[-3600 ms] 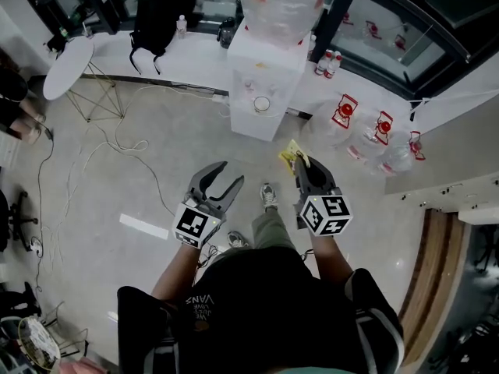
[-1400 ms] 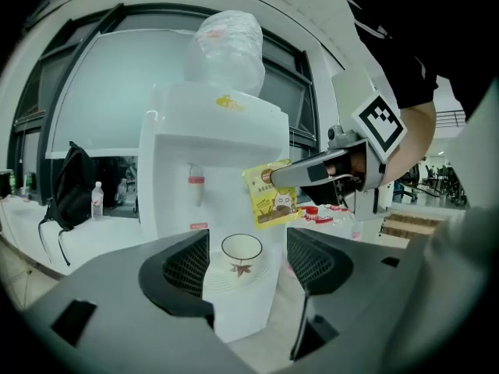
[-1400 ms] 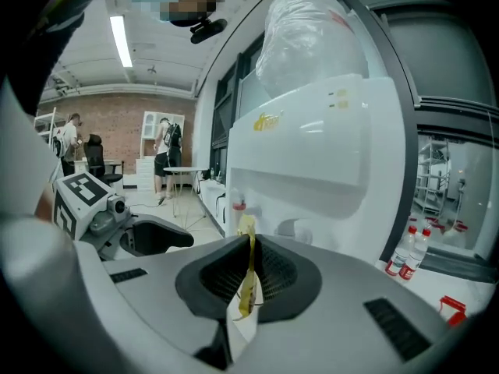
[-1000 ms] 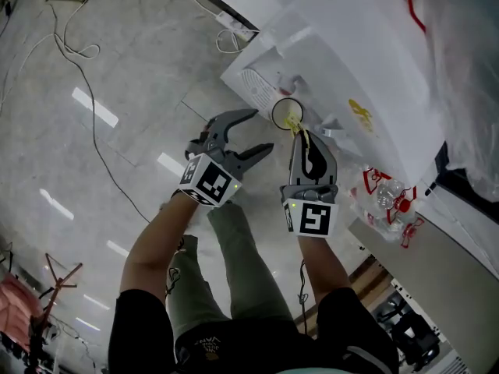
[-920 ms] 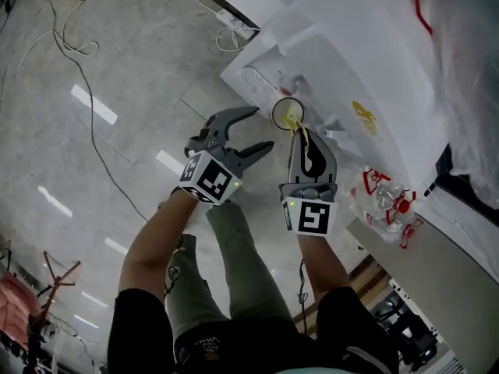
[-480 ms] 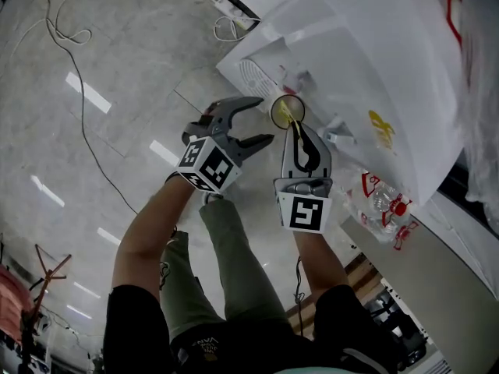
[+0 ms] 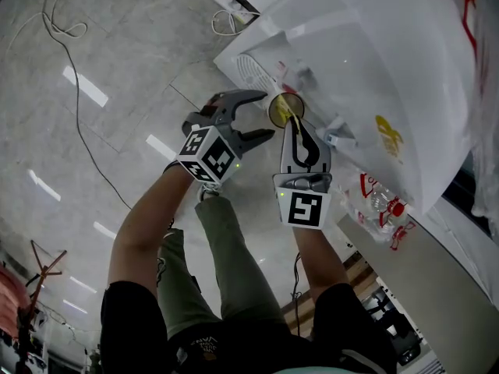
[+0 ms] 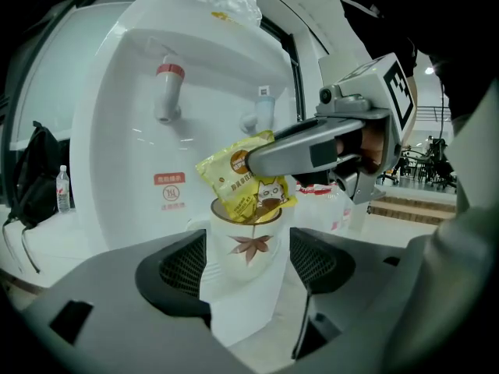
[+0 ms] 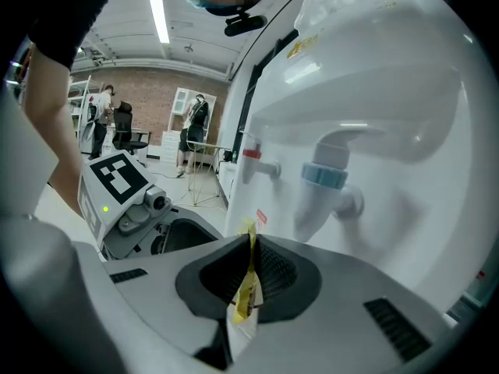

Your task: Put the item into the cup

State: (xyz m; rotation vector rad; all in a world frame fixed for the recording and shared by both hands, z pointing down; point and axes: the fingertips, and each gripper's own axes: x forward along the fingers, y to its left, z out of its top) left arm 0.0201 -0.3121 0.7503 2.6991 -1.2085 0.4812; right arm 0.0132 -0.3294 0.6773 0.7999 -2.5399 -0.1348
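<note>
Sachet (image 8: 245, 184) now reaches into cup (image 8: 243, 259) | right tool (image 7: 288, 123) clamps sachet | left tool (image 7: 263, 115) spread at cup

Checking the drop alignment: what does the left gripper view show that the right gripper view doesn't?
Left only: the leaf-printed cup, framed by the open left gripper, with the sachet face-on at its mouth. Right only: the right gripper shut on the sachet's edge; people far behind. Both: the sachet and the white water dispenser.

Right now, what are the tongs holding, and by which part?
Right tongs pinch the yellow sachet near its top; its lower end sits in the cup. Left tongs open around the cup, holding nothing.
</note>
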